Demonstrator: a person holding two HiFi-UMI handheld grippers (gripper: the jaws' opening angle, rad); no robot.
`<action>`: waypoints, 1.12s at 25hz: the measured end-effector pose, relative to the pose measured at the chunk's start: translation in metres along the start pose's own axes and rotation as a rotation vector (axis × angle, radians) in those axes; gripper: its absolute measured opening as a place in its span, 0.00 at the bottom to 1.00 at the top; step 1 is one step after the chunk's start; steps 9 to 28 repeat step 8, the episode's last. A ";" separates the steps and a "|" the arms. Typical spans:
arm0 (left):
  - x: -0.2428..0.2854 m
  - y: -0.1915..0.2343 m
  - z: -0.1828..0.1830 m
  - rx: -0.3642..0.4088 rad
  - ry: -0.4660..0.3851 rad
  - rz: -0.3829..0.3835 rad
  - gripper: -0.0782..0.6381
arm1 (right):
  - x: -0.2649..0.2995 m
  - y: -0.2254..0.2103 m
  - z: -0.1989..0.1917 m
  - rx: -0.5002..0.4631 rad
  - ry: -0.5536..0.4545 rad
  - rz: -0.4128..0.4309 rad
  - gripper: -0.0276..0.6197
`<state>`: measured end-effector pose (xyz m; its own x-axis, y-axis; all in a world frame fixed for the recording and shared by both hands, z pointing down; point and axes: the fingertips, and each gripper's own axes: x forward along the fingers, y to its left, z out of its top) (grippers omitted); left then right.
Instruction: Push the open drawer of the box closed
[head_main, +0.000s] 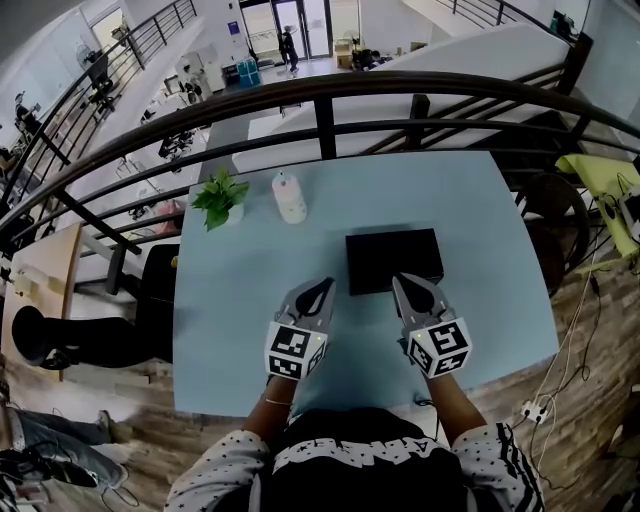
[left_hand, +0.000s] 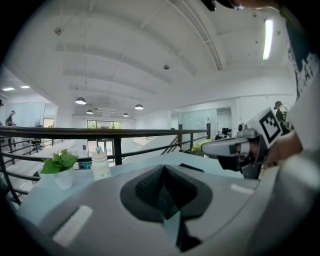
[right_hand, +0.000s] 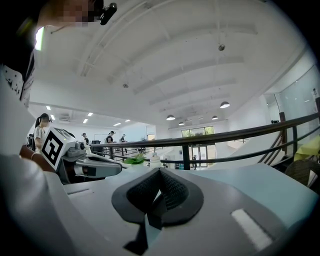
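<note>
Box (head_main: 390, 255): black, mid-bench (head_main: 230, 300), a bit right of centre, long side facing the person. From the head view I can't tell whether the drawer stands out of the near face or sits flush. It's all one dark block. That fits a drawer about to be pushed or one already home.

Left gripper (head_main: 318, 293): fingers (left_hand: 147, 187) clenched tip to tip on nothing, with bare bench showing under them. It sits near-left of the box, clear of it.

Right gripper (head_main: 410, 288): fingers (right_hand: 172, 190) also clenched and empty. The tip is at the box's near edge, toward its right end. I can't tell whether it touches or hovers.

Plant (head_main: 218, 195) and bottle (head_main: 289, 197) are far-left, well apart from the box.

Risks, my judgement, if the drawer is out:
- The box looks loose on a smooth bench with nothing bracing its far side. A push may slide the whole box toward the far edge instead of closing the drawer.
- The right tip is off-centre. A push there could yaw the box or cock the drawer in its slot and jam it.
- Clenched tips make a narrow contact point. They could ride up over the top or skid off the front.
- The left gripper isn't on the box, so nothing counters any of this.
</note>
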<state>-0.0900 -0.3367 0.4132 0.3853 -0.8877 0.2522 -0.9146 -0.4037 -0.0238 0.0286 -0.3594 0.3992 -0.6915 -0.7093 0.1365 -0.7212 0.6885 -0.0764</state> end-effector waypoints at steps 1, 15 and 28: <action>0.000 0.000 0.000 0.000 0.000 -0.001 0.11 | 0.000 0.000 0.000 0.000 0.000 0.000 0.04; 0.003 -0.004 0.003 -0.002 0.006 0.002 0.11 | -0.003 -0.004 0.002 0.002 0.003 0.004 0.04; 0.003 -0.004 0.003 -0.002 0.006 0.002 0.11 | -0.003 -0.004 0.002 0.002 0.003 0.004 0.04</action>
